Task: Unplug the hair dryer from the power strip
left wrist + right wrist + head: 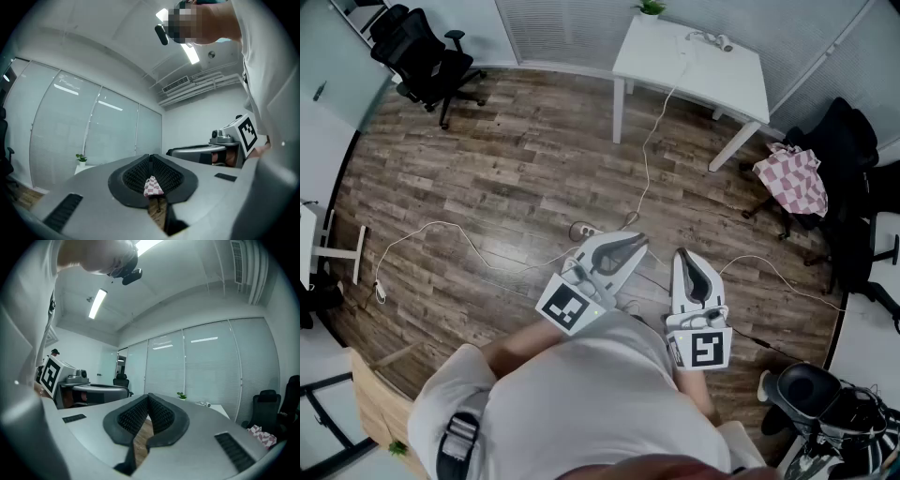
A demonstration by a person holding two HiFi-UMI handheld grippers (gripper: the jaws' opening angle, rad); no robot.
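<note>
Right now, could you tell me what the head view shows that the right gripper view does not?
Only the head view shows the white cable trailing from the table down to what looks like the power strip on the floor. Only the right gripper view shows the ceiling light. Both show the white table, the small plant, the left hand-held gripper and the right hand-held gripper, whose jaws are closed with nothing between them.

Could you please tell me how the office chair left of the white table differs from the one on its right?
The left office chair is bare; the right office chair carries a pink-and-white checkered cloth. The left office chair shows its armrests; the right office chair's seat is hidden under the cloth. Both are black, on the wood floor.
</note>
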